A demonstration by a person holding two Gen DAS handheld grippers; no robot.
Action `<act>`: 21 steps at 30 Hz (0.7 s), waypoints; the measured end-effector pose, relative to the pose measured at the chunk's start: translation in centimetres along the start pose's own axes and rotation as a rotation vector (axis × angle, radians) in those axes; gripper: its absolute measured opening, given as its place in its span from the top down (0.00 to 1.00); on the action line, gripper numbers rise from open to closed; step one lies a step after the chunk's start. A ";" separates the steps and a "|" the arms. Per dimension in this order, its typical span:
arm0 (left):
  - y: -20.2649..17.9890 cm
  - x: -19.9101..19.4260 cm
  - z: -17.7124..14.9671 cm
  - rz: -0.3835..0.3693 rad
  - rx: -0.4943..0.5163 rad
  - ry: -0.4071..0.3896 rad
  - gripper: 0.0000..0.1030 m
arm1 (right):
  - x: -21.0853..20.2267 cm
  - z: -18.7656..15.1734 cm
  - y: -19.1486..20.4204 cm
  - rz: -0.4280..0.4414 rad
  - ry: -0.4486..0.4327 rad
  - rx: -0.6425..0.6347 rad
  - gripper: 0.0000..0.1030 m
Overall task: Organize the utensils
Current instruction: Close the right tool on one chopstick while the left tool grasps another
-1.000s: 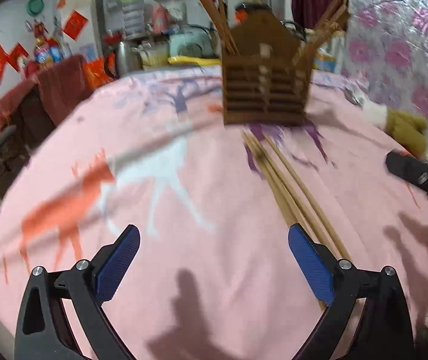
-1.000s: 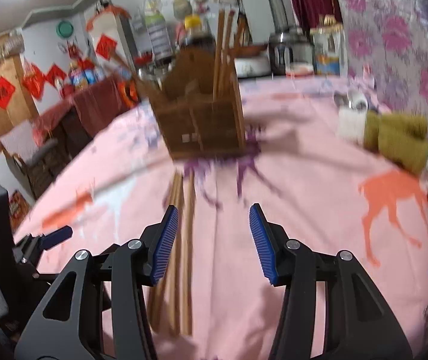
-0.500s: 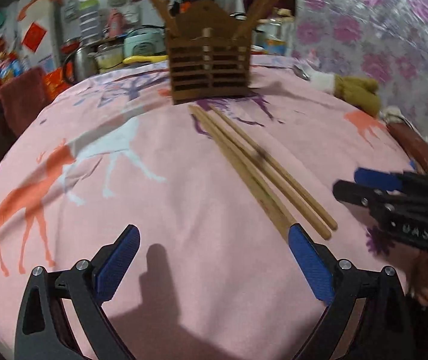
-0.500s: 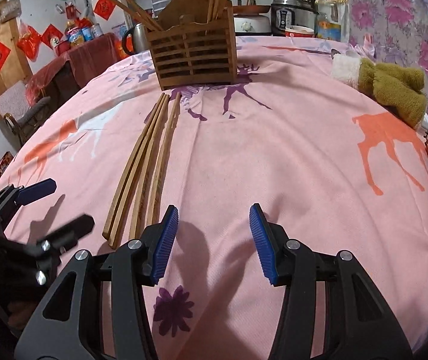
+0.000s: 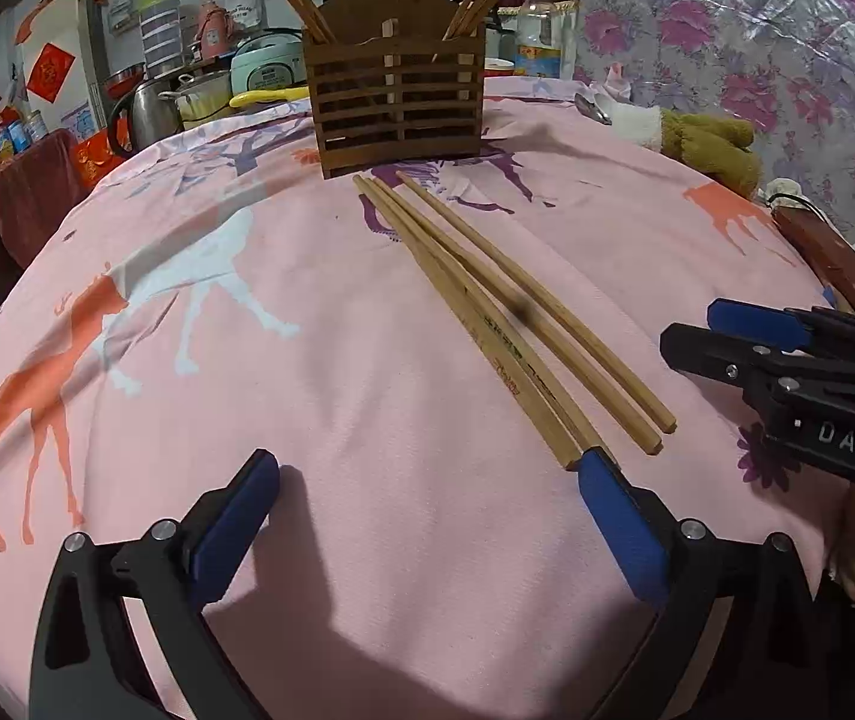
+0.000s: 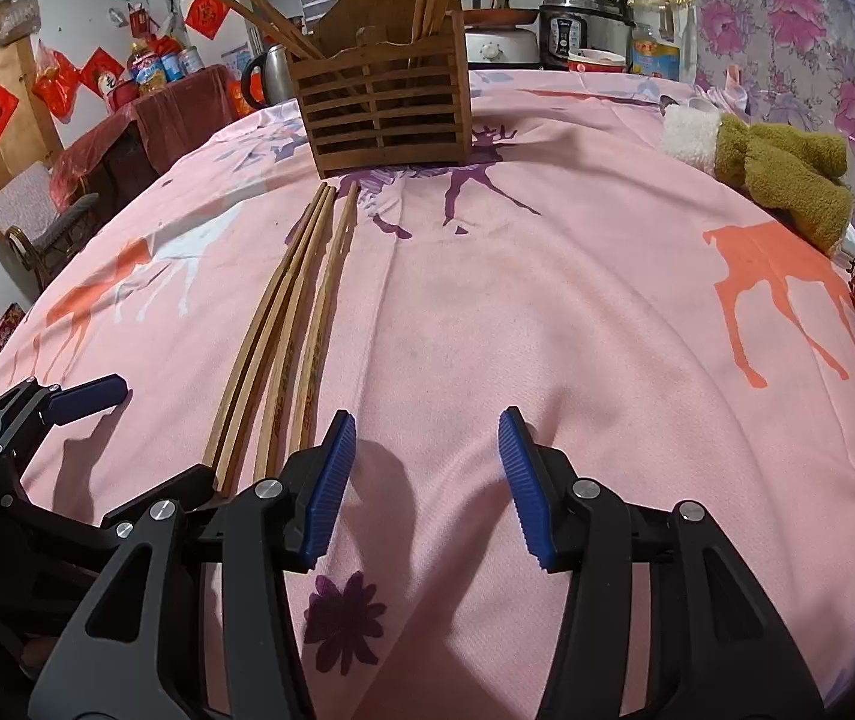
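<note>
Four loose wooden chopsticks point(image 5: 511, 324) lie side by side on the pink animal-print cloth of the table point(image 5: 307, 324), thin tips almost touching the foot of the slatted wooden holder point(image 5: 394, 102) and thick ends toward the person. That lay suits the job: each stick already points at the rack it belongs in, so it likely needs only lifting and tipping upright. The holder stands at the far side of the table with more chopsticks leaning out of its left and right compartments, which suggests the sorting is partly done. The left hand-held gripper point(image 5: 427, 519) hangs low over the cloth with its jaws spread wide and empty, its right pad just at the thick end of the nearest stick, probably lining up to straddle one. The right hand-held gripper point(image 6: 424, 477) is released too, jaws about half apart with nothing between them, sitting just right of the stick ends. A green and white plush toy point(image 6: 781, 165) lies well apart at the right edge.
</note>
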State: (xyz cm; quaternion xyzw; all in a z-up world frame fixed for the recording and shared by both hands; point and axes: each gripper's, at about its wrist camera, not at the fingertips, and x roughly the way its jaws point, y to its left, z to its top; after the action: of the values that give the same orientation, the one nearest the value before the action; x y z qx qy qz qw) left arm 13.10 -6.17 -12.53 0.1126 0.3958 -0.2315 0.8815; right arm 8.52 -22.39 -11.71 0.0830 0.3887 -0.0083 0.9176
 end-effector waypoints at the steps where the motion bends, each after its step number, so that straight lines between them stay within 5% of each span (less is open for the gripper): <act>1: 0.1 0.1 0.1 0.003 -0.007 0.004 0.04 | 0.0 0.0 0.0 -0.001 0.000 -0.002 0.50; 10: 6.0 0.0 0.8 0.086 -0.222 0.040 0.05 | -0.1 0.0 0.2 -0.003 -0.011 -0.010 0.48; 21: 5.3 0.2 0.8 0.102 -0.177 0.042 0.05 | -1.8 -0.5 2.5 0.041 -0.079 -0.140 0.50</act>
State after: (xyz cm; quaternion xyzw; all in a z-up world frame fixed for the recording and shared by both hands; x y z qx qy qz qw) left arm 16.31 -1.93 -12.05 0.0592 0.4270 -0.1483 0.8900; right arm 7.07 -19.97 -10.38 0.0262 0.3502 0.0344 0.9357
